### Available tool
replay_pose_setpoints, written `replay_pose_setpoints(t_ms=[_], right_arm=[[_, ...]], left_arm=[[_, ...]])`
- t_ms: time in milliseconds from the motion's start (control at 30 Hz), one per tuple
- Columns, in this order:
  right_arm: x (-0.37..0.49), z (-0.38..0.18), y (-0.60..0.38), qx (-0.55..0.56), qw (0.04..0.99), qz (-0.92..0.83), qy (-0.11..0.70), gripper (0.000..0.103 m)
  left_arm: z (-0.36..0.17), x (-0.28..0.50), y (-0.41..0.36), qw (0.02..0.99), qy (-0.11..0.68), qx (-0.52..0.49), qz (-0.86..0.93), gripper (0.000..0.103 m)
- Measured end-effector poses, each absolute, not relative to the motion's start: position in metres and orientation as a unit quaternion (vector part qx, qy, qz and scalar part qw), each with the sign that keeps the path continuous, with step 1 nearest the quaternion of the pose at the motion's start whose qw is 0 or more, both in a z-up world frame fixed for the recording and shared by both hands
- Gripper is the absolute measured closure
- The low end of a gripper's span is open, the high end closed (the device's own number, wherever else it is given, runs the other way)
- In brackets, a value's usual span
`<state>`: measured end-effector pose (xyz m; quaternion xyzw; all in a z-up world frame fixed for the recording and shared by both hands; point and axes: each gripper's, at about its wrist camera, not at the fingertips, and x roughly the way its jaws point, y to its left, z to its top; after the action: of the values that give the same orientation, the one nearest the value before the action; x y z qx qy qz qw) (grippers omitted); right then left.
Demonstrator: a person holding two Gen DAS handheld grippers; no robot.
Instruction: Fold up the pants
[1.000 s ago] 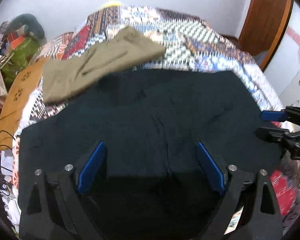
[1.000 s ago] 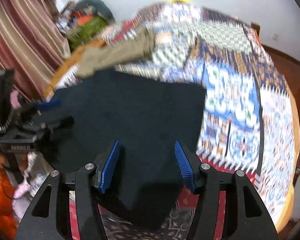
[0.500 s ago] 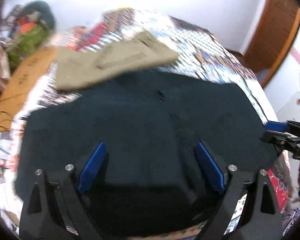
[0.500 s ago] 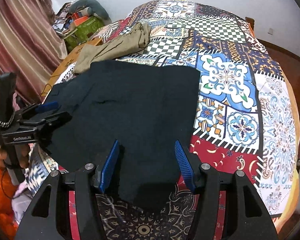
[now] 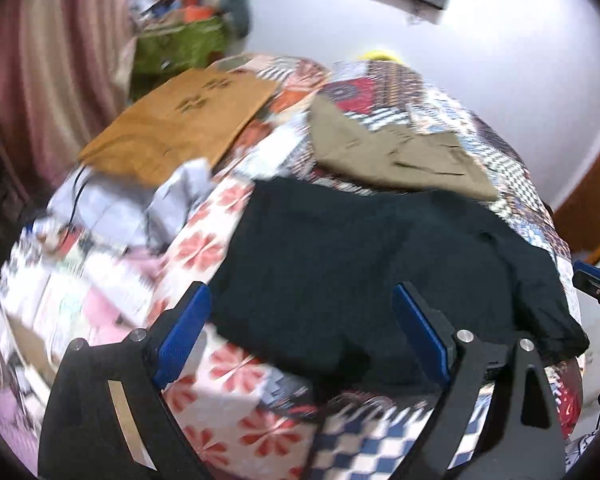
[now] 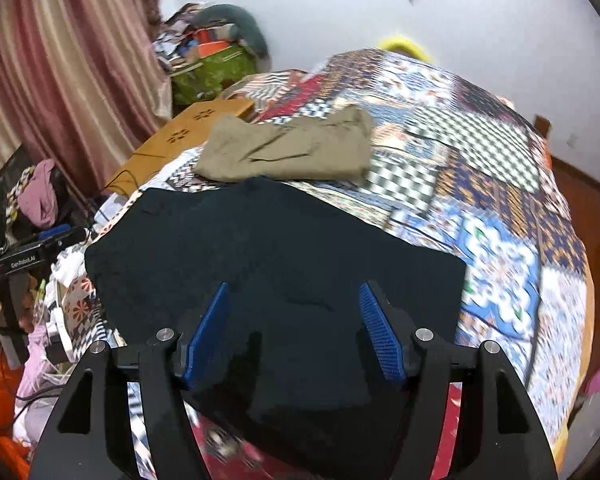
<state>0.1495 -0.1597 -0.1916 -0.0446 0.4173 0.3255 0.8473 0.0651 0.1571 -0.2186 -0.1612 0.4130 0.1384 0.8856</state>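
Item: dark navy, soft-fabric pants (image 6: 284,264), lying flat on the multicoloured patchwork bedspread (image 6: 500,208), near edge toward both tools.

Condition: limp cloth, probably light, non-slip, unbreakable; likely to sag and crease wherever unsupported. Suggested hold: pinch a hem or corner at the near edge, one tool per side. Left gripper (image 5: 300,340) spread wide, empty, over the garment's left border. Right gripper (image 6: 292,332) spread wide, empty, above the near hem. Adjacent: olive-khaki folded trousers (image 6: 292,148) just beyond, edges touching or overlapping.
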Motion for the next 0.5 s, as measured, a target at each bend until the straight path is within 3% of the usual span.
replay_pose_setpoints(t_ms=[300, 500], right_arm=[[0.142, -0.220, -0.141, -0.041, 0.833, 0.307, 0.458, 0.039], [0.139, -0.232, -0.140, -0.047, 0.832, 0.284, 0.475, 0.039]], left_arm=[[-0.272, 0.048, 0.175, 0.845, 0.446, -0.280, 0.098, 0.010], [-0.279, 0.055, 0.177, 0.831, 0.436, -0.344, 0.043, 0.010]])
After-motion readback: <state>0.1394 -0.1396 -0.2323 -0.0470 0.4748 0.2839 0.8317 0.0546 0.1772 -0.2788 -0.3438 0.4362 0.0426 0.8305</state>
